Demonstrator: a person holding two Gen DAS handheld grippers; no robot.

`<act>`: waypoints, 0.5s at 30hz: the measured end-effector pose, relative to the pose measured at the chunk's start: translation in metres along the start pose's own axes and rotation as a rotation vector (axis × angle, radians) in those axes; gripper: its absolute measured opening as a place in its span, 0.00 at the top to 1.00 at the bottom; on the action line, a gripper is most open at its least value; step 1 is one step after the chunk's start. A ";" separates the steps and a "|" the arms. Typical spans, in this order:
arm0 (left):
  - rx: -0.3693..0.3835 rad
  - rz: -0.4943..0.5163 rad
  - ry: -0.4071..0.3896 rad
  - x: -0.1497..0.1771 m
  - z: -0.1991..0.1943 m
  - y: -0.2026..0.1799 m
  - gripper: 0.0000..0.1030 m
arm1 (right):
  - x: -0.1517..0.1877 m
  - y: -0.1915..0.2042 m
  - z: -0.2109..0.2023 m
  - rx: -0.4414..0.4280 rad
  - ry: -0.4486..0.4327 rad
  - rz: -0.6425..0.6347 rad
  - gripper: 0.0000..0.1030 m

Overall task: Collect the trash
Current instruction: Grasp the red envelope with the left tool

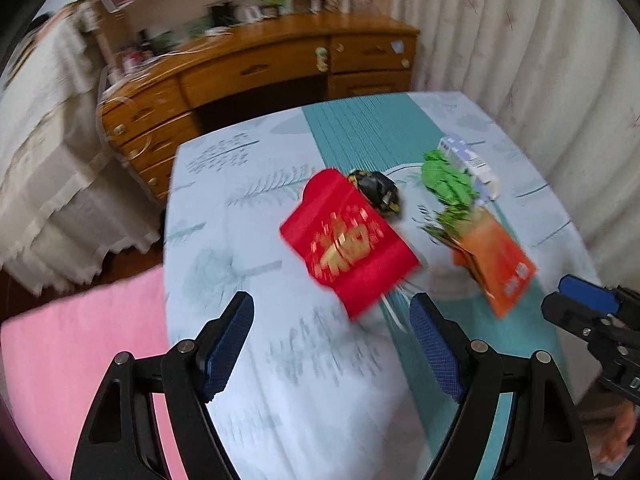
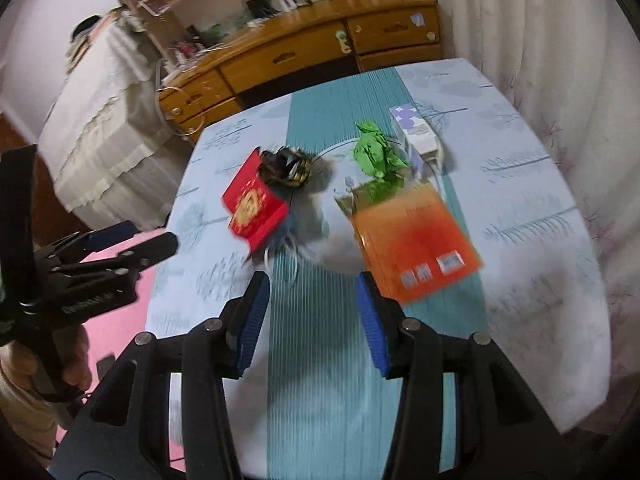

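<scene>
Both hand-held grippers over the near edge of the worktop, trash laid out ahead, nothing picked up yet. Left hand-held gripper: jaws spread wide, nothing between them, red envelope just beyond the tips at frame centre. Right hand-held gripper: jaws parted about halfway, empty too, the near corner of the orange packet just beside its right-hand pad.

5 pieces to collect. Crumpled black-and-gold wrapper tucked against the far corner of the red envelope. Crumpled green wrapper at the far end of the orange packet, touching or overlapping it, hard to tell through the blur. White-and-purple carton lying on its side just behind the green one, toward the upper right. No bin or bag in either view.

Step in hand, by the look of it: closing in for the first grabs, left on red, right on orange. For a clean pick of flat paper, best to come in low at an edge or raised corner, one pad sliding under, rather than pressing straight down on the face. Worth slowing before contact; heavy blur in both views, poor for aiming. Crumpled pieces easier: pinch across the bulk. Care with the tablecloth, easy to snag along with thin paper.
</scene>
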State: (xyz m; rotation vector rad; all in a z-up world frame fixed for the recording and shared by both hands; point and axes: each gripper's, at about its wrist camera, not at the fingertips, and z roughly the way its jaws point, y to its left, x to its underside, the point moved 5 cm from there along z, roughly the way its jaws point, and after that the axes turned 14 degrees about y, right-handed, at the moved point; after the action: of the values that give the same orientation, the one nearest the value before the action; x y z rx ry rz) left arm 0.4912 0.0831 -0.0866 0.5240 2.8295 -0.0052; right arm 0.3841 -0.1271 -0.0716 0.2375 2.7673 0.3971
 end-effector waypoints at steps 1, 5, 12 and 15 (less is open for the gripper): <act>0.008 0.036 0.011 -0.019 0.018 0.005 0.20 | -0.008 0.002 0.009 0.005 0.003 0.006 0.59; 0.079 0.129 0.050 -0.059 0.061 0.015 0.20 | -0.039 0.006 0.043 0.011 0.020 0.028 0.59; 0.231 0.208 0.127 -0.103 0.109 0.036 0.20 | -0.065 0.005 0.082 -0.024 0.062 0.062 0.59; 0.241 0.251 0.139 -0.117 0.121 0.042 0.20 | -0.070 0.004 0.095 -0.033 0.063 0.078 0.59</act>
State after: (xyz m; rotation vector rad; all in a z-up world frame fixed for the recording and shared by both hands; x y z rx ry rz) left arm 0.6420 0.0750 -0.1715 0.9640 2.8911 -0.2739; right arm 0.4829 -0.1148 -0.1351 0.3305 2.8175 0.4774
